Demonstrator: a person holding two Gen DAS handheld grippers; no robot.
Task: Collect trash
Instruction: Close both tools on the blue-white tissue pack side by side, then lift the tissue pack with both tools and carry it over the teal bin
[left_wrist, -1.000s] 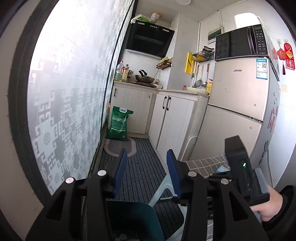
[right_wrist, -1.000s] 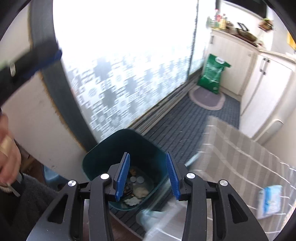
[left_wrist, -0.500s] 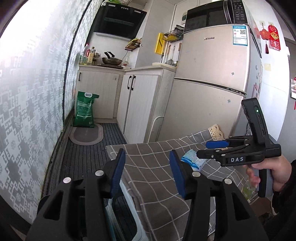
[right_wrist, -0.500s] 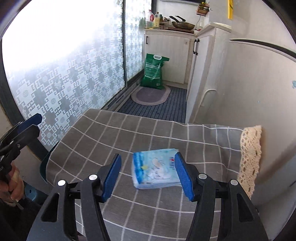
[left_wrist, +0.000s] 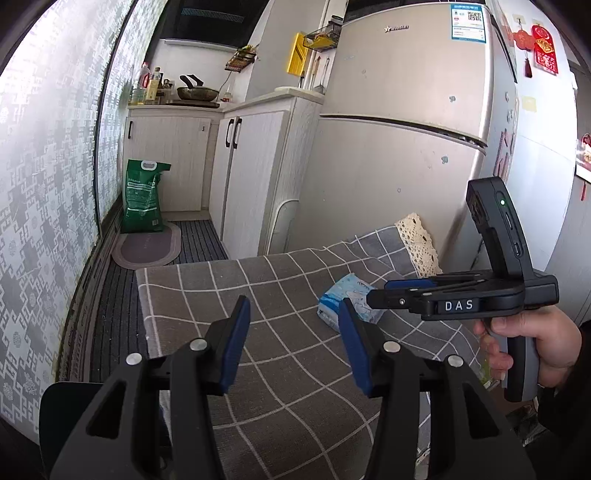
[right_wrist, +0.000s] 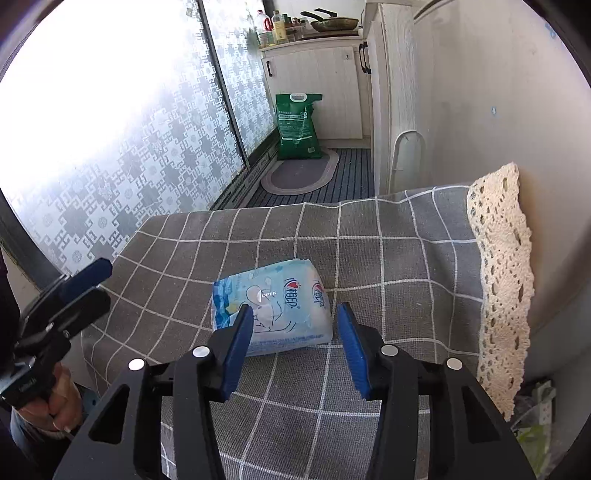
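Observation:
A light-blue tissue pack (right_wrist: 271, 306) lies on the grey checked tablecloth (right_wrist: 388, 258). My right gripper (right_wrist: 295, 317) is open, its blue pads on either side of the pack's near end, not closed on it. My left gripper (left_wrist: 291, 310) is open and empty above the cloth, left of the pack (left_wrist: 345, 301). The right gripper (left_wrist: 406, 291) also shows from the side in the left wrist view. The dark green bin's rim (left_wrist: 70, 402) shows at the table's left corner.
The fridge (left_wrist: 406, 129) stands right behind the table with a lace cloth edge (right_wrist: 502, 266) against it. White cabinets (left_wrist: 251, 177), a green sack (left_wrist: 142, 199) and a floor mat (left_wrist: 147, 247) lie beyond. A patterned glass door (right_wrist: 147, 147) runs along the left.
Both grippers swung from the bin up to the table. The right gripper has moved in closer, so its pads now flank the tissue pack.

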